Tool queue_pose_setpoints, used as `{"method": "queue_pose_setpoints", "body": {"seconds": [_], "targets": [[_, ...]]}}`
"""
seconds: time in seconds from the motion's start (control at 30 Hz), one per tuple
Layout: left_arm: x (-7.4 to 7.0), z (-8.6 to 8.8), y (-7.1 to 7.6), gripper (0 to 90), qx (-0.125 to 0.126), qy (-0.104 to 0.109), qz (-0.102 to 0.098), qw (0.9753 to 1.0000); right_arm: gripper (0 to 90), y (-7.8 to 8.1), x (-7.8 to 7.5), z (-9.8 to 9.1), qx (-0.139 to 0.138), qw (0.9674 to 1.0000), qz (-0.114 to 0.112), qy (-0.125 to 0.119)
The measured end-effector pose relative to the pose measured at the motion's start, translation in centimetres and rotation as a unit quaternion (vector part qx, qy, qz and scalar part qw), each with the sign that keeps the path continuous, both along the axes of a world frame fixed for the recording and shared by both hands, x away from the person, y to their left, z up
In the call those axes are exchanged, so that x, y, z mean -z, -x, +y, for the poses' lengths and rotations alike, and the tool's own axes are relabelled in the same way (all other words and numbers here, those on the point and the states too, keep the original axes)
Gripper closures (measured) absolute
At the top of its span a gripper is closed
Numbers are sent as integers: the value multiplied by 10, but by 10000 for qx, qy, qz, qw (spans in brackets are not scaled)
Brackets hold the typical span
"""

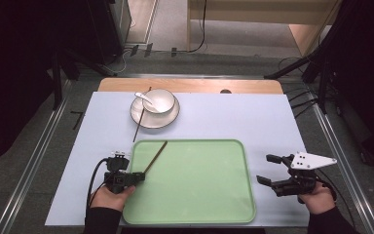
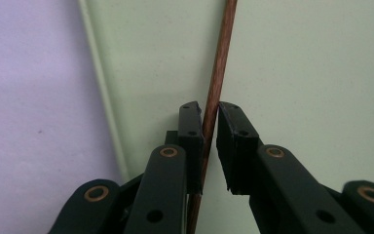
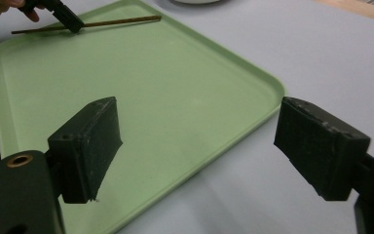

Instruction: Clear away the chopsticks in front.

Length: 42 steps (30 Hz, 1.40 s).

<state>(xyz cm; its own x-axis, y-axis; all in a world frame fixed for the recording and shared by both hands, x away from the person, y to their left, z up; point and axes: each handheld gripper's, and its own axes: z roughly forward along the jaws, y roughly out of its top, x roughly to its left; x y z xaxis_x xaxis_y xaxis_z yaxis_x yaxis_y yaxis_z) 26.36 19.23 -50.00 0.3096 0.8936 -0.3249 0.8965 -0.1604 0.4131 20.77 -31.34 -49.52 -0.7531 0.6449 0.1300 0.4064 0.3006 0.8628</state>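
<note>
At the left edge of the green tray (image 1: 195, 195), the left hand-held gripper (image 1: 137, 176) lies low and nearly level, its tip reaching in over the tray's left rim while the person's left hand (image 1: 111, 196) grips its body from below the surface (image 1: 253, 117). Its jaws are nearly closed around a brown chopstick (image 1: 156, 156); in the left gripper view the chopstick (image 2: 214, 92) runs up between the two pads, touching the left pad, with a thin gap showing at the right one, so a firm clamp cannot be told. This chopstick lies slanted inside the tray's upper left corner, its far end close to the top rim.

Behind the tray, a second chopstick (image 1: 140, 117) lies slanted on the light surface, its upper end resting over the plate (image 1: 148, 119). One white bowl (image 1: 158, 100) sits on that plate with one white spoon (image 1: 144, 97) in it.

Most of the tray's floor is bare, and a wide strip of bare surface lies between tray and plate.

Off the tray's right rim, the right hand-held gripper (image 1: 269, 169) hovers level, pointing left toward the tray, its jaws spread wide with nothing between them. The right hand (image 1: 316, 197) holds it near the surface's right edge.

Counted: two chopsticks, one tray, one plate, one bowl, one spoon, two grippers.
</note>
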Motion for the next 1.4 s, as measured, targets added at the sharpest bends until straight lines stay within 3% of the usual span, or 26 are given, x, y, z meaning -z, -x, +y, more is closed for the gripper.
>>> {"method": "queue_pose_setpoints", "body": {"seconds": [0.1,0.2,0.43,0.57,0.67,0.73,0.77,0.83,0.9,1.03,1.1,1.13,1.17,1.27,1.4], "targets": [[1,-3,1,817,72,77,49,9999,179,0,0,0,-12,10000,-17,7],[1,-13,5,809,248,-5,10,9997,179,0,0,0,0,10000,-9,6],[1,-5,2,801,158,31,16,9999,179,0,0,0,-5,10000,-7,-7],[0,-2,1,718,166,130,18,9998,179,0,0,0,-13,10000,-18,-8],[-9,2,-1,645,288,274,-200,9990,179,0,0,-1,4,10000,-20,-15],[-12,3,-2,572,374,245,-300,9985,179,0,0,-1,10,10000,-19,-16],[-17,5,-5,532,556,176,-479,9971,179,0,0,-1,15,10000,-18,-16],[-20,6,-7,476,593,139,-539,9967,179,0,0,-1,17,10000,-20,-14],[-32,13,-17,425,541,232,-734,9956,179,1,0,-2,41,10000,-39,-38],[-48,18,-34,352,632,392,-717,9946,179,1,0,-2,63,10000,-26,-50],[-59,19,-48,355,728,431,-762,9935,179,1,0,-3,71,10000,-26,-49],[-59,19,-48,373,728,431,-762,9935,179,1,0,-3,71,10000,-26,-49],[-65,18,-56,384,807,475,-888,9916,179,1,0,-3,83,9999,-30,-62],[-73,19,-66,377,891,388,-1039,9898,179,1,0,-3,89,9999,-25,-62],[-79,20,-78,359,893,367,-1030,9900,179,0,0,-3,85,9999,-7,-66]]}}
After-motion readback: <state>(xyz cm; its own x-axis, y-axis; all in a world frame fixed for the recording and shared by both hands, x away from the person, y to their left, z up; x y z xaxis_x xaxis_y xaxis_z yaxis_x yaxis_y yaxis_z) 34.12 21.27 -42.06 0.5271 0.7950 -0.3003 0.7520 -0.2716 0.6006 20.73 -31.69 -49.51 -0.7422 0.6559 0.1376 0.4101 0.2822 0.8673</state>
